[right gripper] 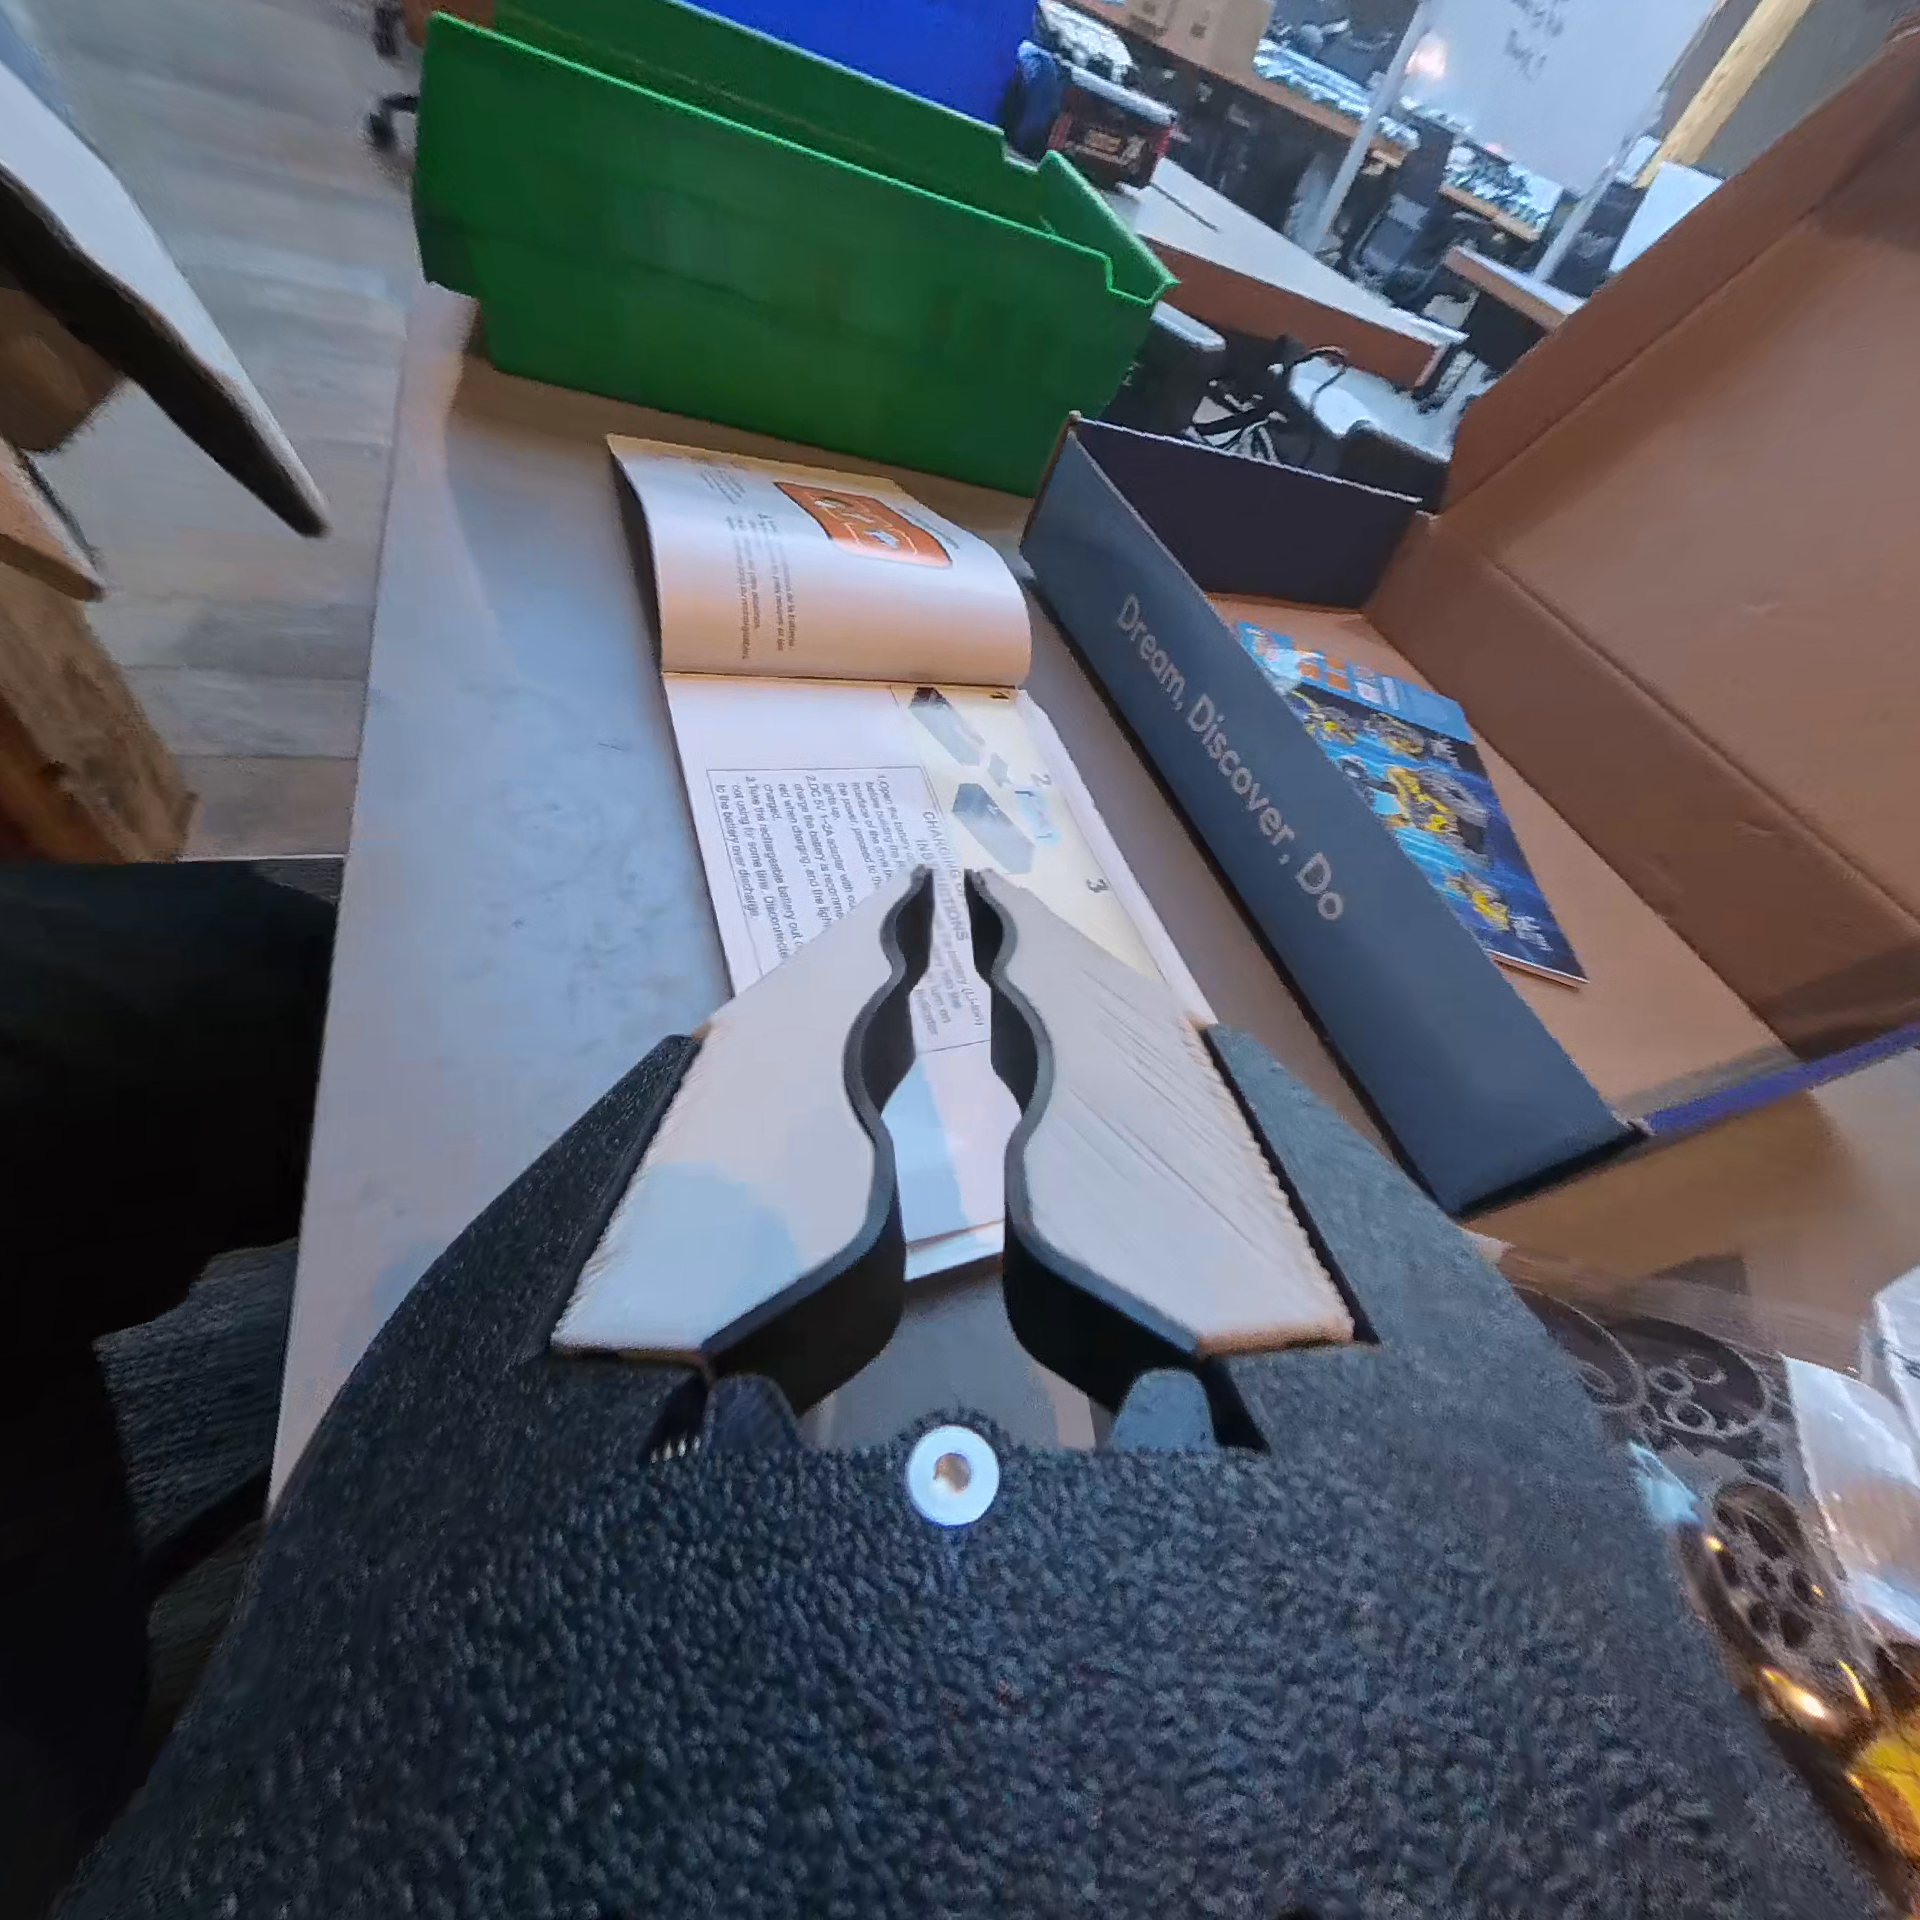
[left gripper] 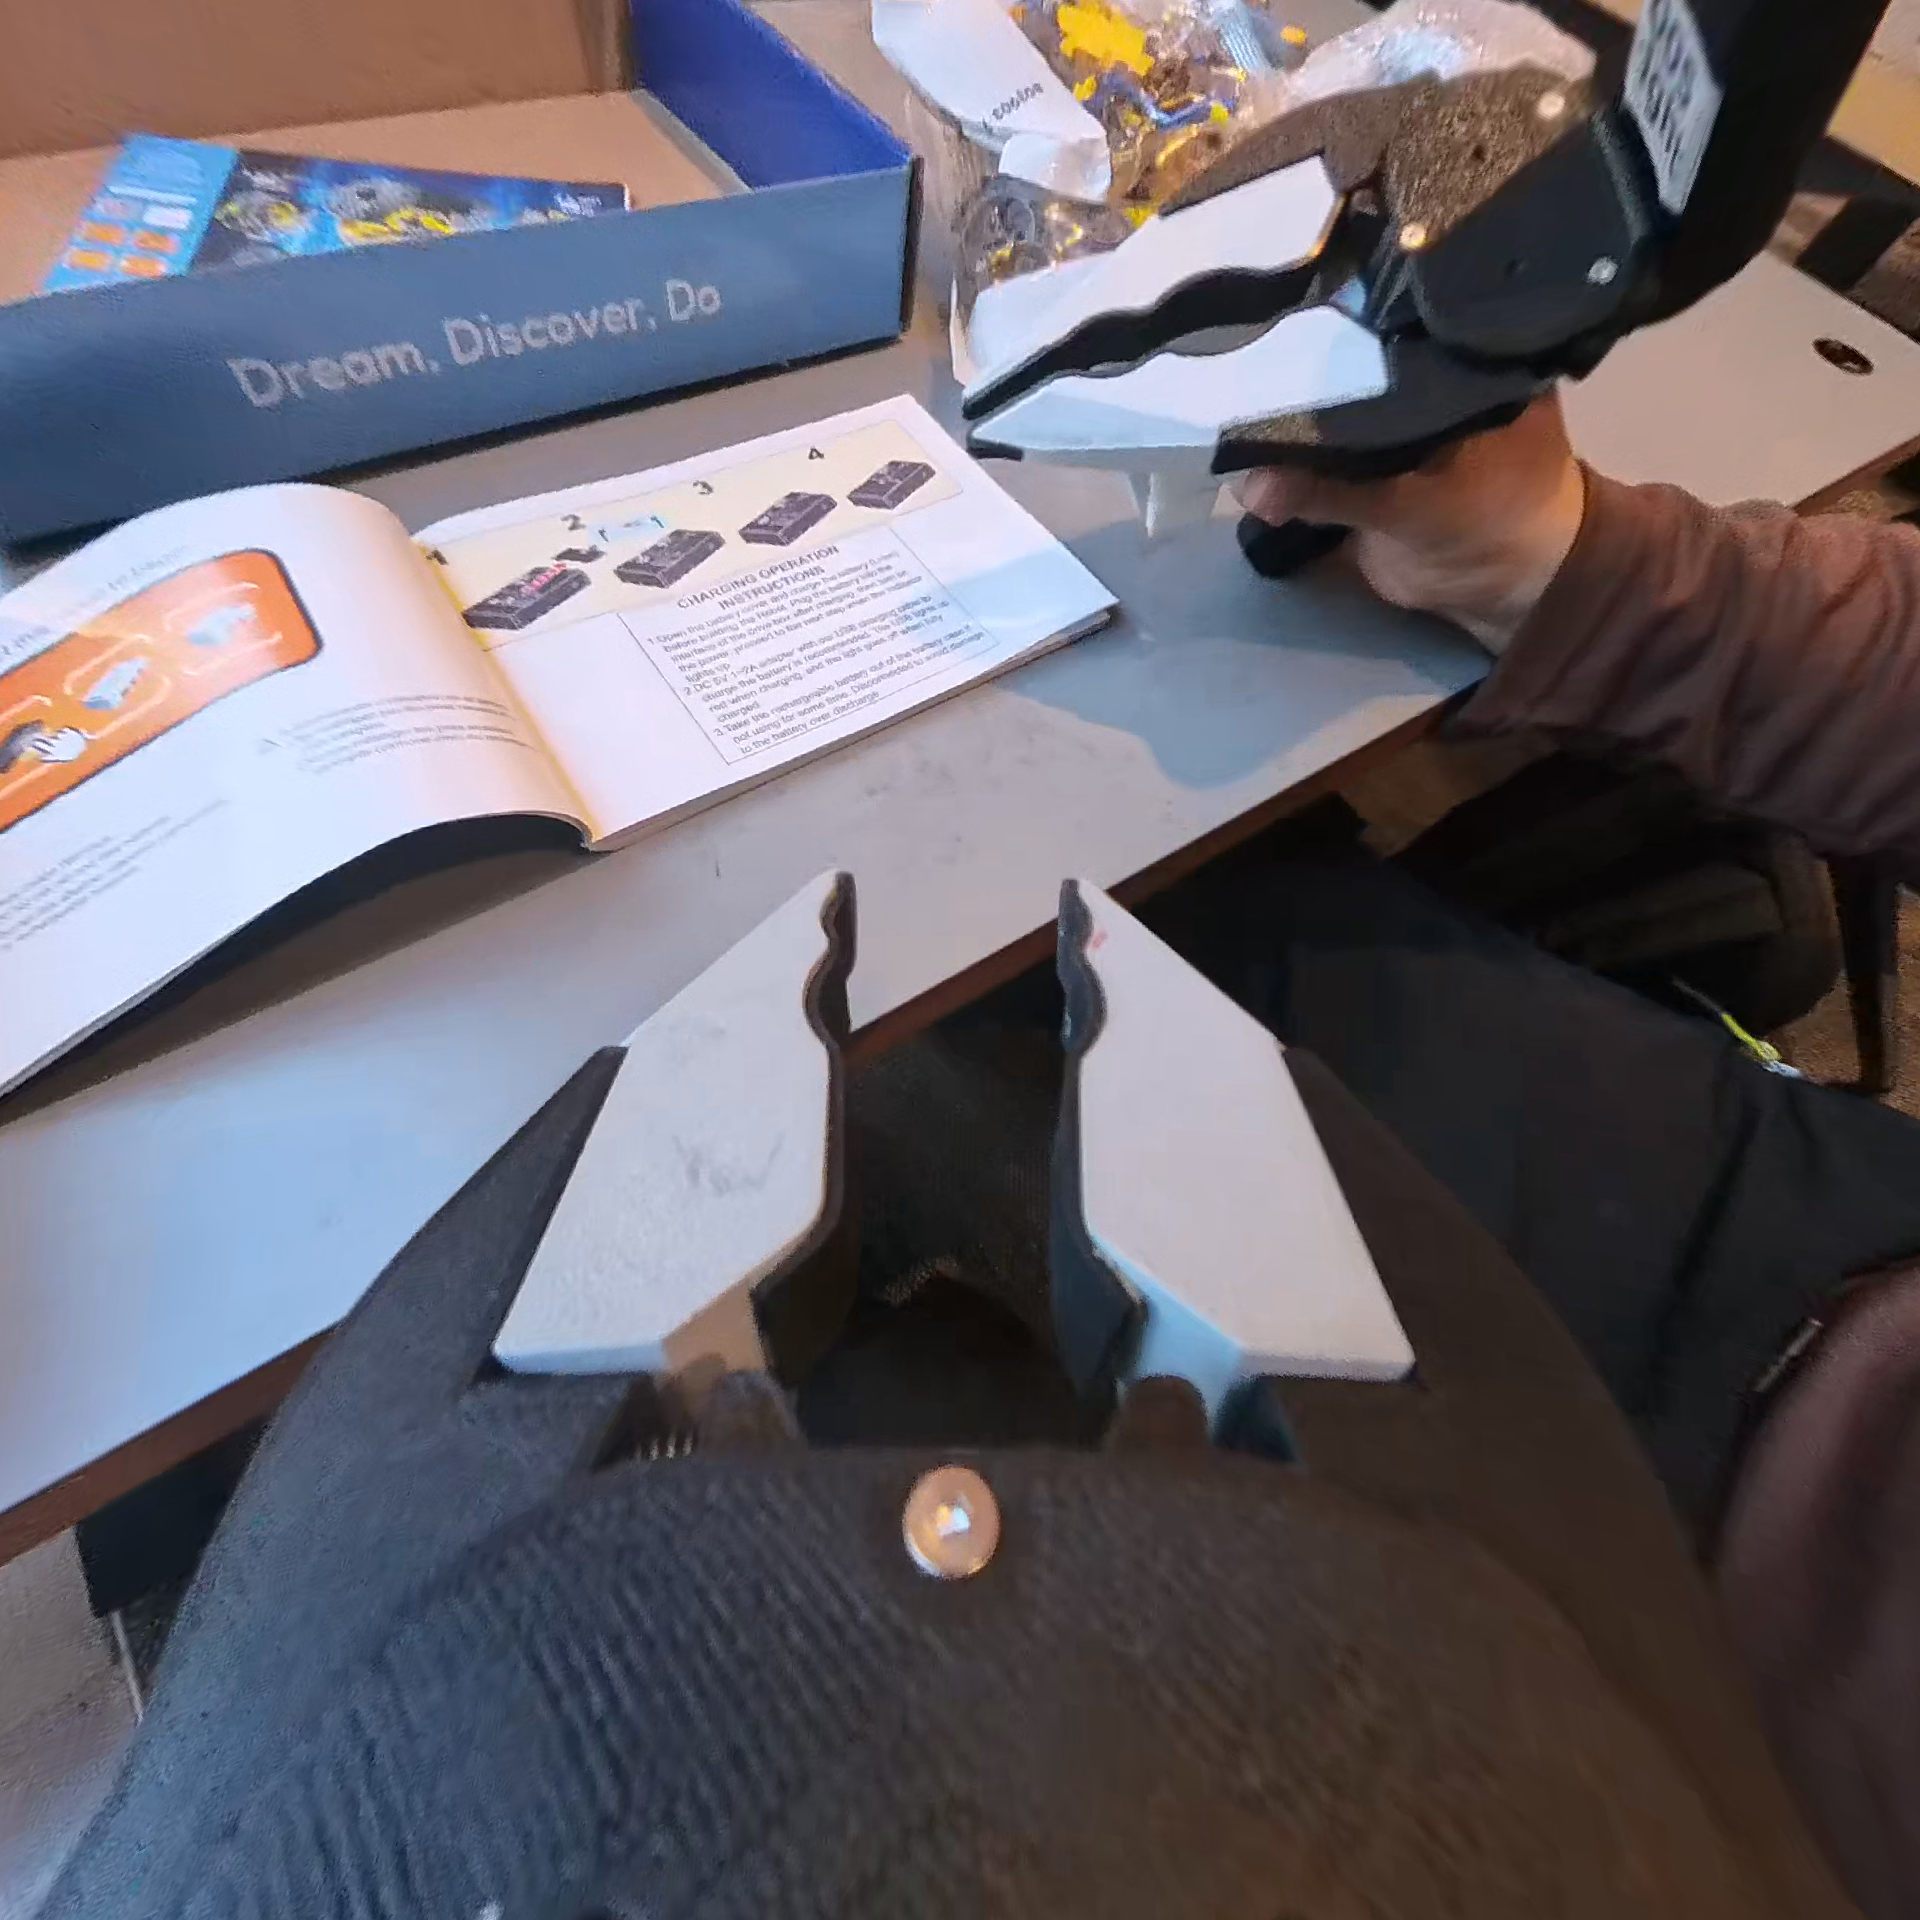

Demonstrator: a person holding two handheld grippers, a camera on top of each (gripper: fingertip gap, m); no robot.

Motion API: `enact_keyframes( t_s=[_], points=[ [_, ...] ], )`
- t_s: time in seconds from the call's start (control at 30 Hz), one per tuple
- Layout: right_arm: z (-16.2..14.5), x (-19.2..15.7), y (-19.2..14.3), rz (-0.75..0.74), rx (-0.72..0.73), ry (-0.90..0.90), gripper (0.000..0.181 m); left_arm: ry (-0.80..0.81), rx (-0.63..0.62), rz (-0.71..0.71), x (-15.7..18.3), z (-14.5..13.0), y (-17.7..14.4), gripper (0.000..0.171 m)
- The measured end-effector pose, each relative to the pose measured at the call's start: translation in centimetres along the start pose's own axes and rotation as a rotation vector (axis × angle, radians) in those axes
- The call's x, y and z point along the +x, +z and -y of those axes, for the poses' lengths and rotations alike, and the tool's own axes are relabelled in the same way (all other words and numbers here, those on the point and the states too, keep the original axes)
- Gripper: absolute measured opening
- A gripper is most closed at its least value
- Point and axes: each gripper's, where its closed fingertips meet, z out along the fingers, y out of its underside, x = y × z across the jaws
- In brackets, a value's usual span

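My left gripper is open and empty, held above the near edge of the grey table. An open instruction booklet lies flat just ahead of it. My right gripper hovers over the booklet's near page, jaws almost together with a narrow gap, holding nothing. The right gripper also shows in the left wrist view, above the booklet's far corner, with a person's hand behind it.
An open blue cardboard box lies beside the booklet, with a colourful leaflet inside. A clear bag of small parts sits past the box. Green bins stand at the table's far end. A dark chair is below the table edge. Tip to tip, the grippers are about 15 cm apart.
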Motion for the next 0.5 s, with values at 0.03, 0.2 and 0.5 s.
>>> enact_keyframes(
  t_s=[0.03,0.2,0.5],
  points=[
    [0.0,-0.2,0.1,0.026,0.000,0.009,0.008,0.005,0.002,-0.007,-0.3,-0.2,0.4,0.034],
    [0.0,-1.8,0.2,0.122,-0.005,-0.018,0.008,0.067,0.014,-0.053,-1.5,0.3,2.1,0.028],
    [0.4,-2.8,1.0,0.251,-0.018,0.077,0.011,0.192,-0.068,-0.088,-4.0,2.8,5.5,0.034]
  ],
)
